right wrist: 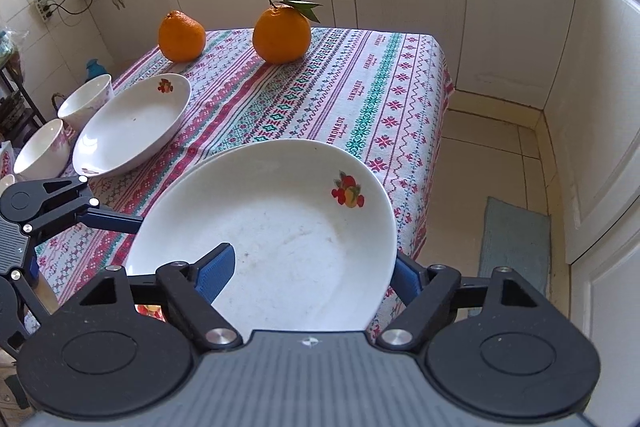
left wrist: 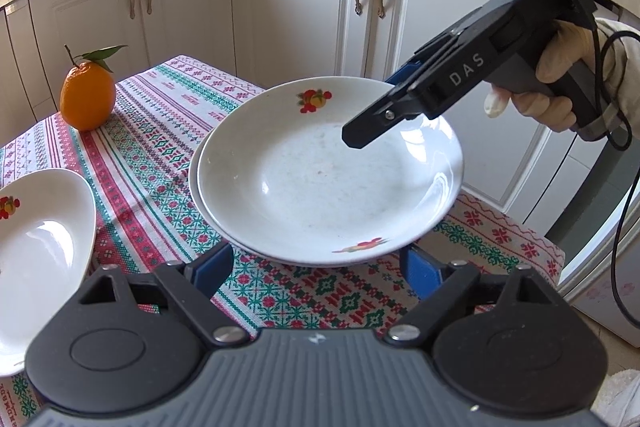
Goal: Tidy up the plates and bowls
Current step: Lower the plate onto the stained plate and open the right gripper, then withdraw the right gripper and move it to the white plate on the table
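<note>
Top plate (left wrist: 320, 183) sits nested on a second plate at the near right corner of the tabletop (right wrist: 320, 87); right tool (right wrist: 308, 269) straddles its rim, one finger inside the dish and one outside, fingers apart w/ no squeeze on the rim. Left tool (left wrist: 316, 267) is spread too, empty, just beside the stack's opposite edge, so both are about equally near. Third plate (right wrist: 132, 125) and two bowls (right wrist: 86, 101) lie well to the left, oranges (right wrist: 282, 35) beyond; nothing blocks the way btw them.

You are seeing bare tablecloth (right wrist: 320, 99) lying open at frame centre; oranges (right wrist: 281, 34) are blocking the upper edge, bowls (right wrist: 86, 101) the left.
</note>
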